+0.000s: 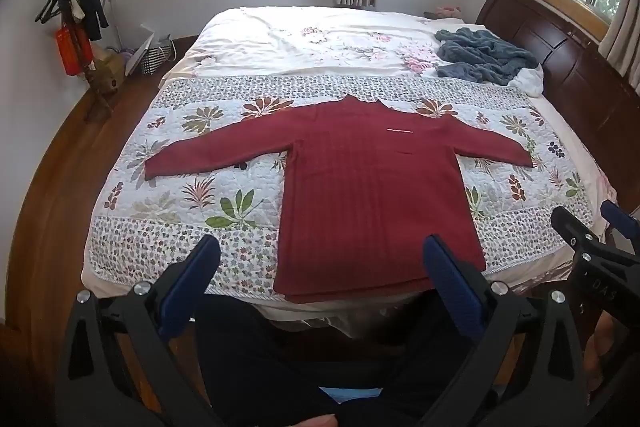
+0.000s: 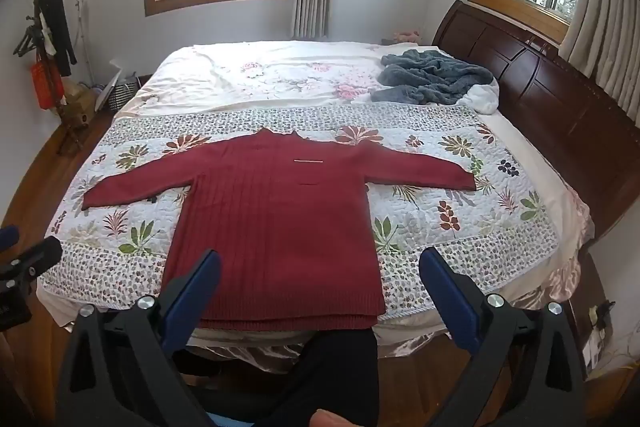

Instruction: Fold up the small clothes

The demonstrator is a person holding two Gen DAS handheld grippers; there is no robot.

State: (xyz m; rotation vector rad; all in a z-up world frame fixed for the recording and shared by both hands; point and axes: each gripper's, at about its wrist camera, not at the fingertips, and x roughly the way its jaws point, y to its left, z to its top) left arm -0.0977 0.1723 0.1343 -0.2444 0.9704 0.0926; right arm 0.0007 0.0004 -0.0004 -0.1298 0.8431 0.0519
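A dark red long-sleeved sweater (image 1: 368, 187) (image 2: 276, 215) lies flat on the floral quilt (image 1: 168, 195) (image 2: 460, 219), both sleeves spread out sideways and the hem at the near edge of the bed. My left gripper (image 1: 322, 251) hangs open above the hem, holding nothing. My right gripper (image 2: 320, 263) is open too, above the hem's right part, and also shows at the right edge of the left wrist view (image 1: 588, 227). The left gripper shows at the left edge of the right wrist view (image 2: 24, 259). Neither touches the sweater.
A crumpled blue-grey garment (image 1: 480, 57) (image 2: 432, 77) lies at the bed's far right by the dark wooden headboard (image 1: 560, 55) (image 2: 560, 99). A coat rack (image 1: 76, 23) (image 2: 44, 47) stands at the left wall. A person's dark-clothed legs (image 1: 280, 367) are below the grippers.
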